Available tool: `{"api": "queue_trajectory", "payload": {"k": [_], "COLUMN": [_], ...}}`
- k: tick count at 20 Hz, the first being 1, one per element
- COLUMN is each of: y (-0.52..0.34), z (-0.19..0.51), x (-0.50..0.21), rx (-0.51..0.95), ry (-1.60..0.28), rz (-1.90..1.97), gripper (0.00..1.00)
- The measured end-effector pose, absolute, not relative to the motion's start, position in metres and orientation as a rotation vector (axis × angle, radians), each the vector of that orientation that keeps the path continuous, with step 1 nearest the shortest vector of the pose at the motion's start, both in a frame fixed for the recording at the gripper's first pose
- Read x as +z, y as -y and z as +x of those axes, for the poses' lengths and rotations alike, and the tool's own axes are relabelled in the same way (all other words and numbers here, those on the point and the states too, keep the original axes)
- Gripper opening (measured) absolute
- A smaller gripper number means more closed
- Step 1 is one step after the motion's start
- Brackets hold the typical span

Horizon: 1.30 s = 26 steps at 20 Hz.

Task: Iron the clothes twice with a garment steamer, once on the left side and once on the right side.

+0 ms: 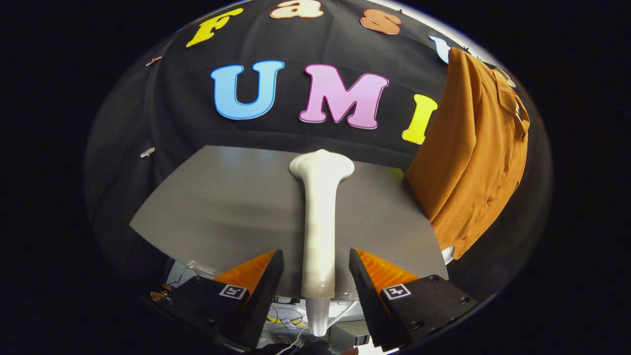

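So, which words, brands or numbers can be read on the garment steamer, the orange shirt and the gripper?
garment steamer: no text visible.
orange shirt: no text visible.
gripper, fingers open on either side of the steamer's handle: each finger carries one square black-and-white marker, a coded pattern, not words.
So there is no readable text.
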<state>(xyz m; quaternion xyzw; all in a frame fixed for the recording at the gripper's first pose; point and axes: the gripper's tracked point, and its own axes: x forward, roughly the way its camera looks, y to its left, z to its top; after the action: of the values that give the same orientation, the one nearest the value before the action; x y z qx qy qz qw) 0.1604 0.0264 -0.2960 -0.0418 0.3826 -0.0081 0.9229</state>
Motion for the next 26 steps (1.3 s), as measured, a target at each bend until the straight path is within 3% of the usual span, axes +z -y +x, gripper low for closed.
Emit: {"api": "queue_trajectory", "payload": {"k": [4, 9, 17, 26], "y": [-0.023, -0.026, -0.007, 0.086], "z": [0.166, 0.166, 0.116, 0.075], "x": [-0.300, -0.287, -0.205, -0.096], "rx": [-0.042, -0.032, -0.014, -0.076], "ry": [-0.764, -0.643, -0.426, -0.073], "rz": [-0.044, -0.004, 0.066, 0.000], "gripper": [0.39, 0.30, 0.29, 0.29]}}
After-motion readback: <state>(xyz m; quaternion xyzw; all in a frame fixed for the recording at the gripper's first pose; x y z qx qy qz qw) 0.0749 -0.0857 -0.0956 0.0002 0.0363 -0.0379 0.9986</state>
